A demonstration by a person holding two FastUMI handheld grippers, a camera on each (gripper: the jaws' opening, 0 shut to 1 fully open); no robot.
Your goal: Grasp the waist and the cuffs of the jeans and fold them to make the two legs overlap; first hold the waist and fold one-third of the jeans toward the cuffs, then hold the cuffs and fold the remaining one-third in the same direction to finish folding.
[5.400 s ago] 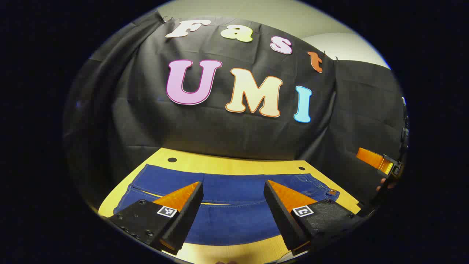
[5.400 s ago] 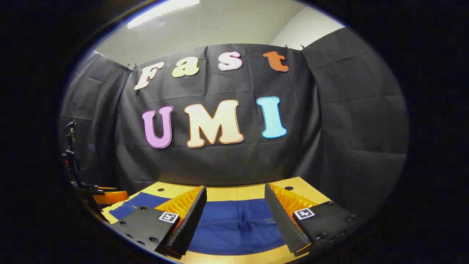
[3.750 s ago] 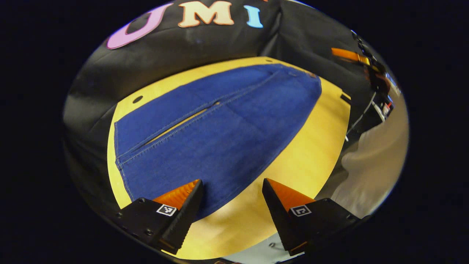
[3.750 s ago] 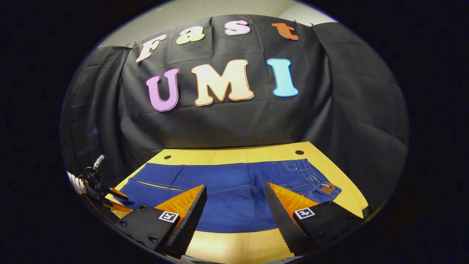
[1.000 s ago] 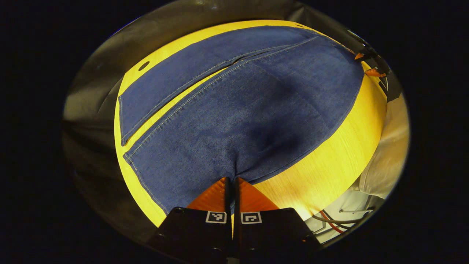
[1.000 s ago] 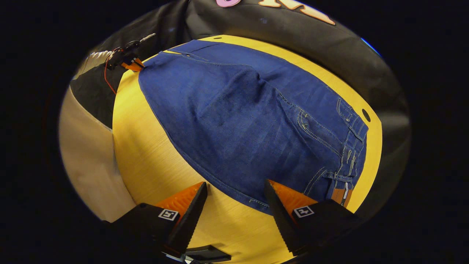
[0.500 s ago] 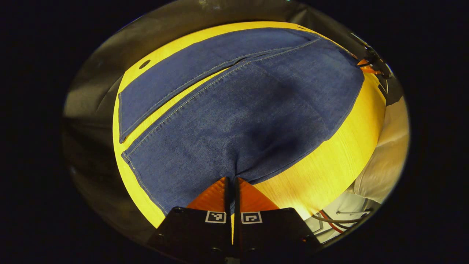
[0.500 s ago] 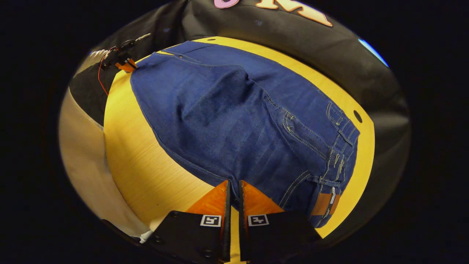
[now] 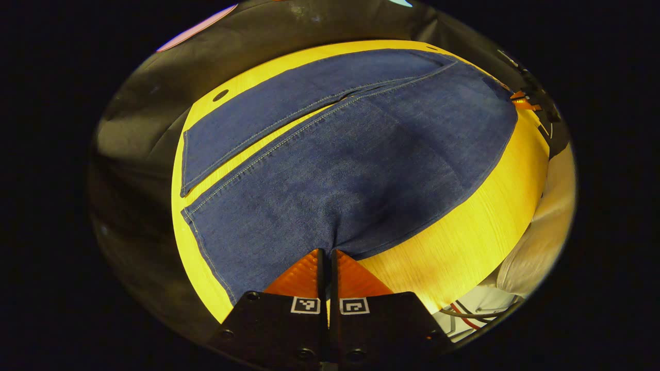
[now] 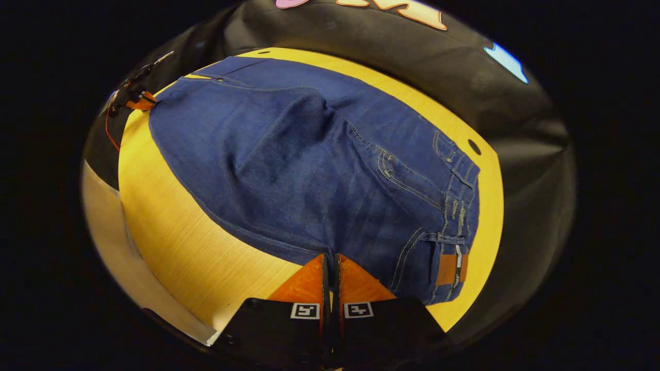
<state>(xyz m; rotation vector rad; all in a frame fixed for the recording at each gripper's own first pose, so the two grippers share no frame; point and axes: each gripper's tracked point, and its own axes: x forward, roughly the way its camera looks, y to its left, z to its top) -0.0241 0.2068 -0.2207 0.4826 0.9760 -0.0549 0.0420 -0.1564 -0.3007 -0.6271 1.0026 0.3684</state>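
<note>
Your left gripper view sits low at the near edge of the table [image 9: 464, 247], close to the cloth, and looks forward along its own fingers, which meet at the bottom centre. It faces across the legs of the jeans [image 9: 335, 170] toward the booth wall, with the right gripper [image 9: 523, 100] far off at the upper right.

Your right gripper view sits equally low and close at the near edge of the table [image 10: 170, 226], by the waist of the jeans [image 10: 309, 170]. It faces across toward the wall, with the left gripper [image 10: 136, 100] far off at the upper left.

Both views share the middle of the jeans, the tabletop and the wall.
</note>
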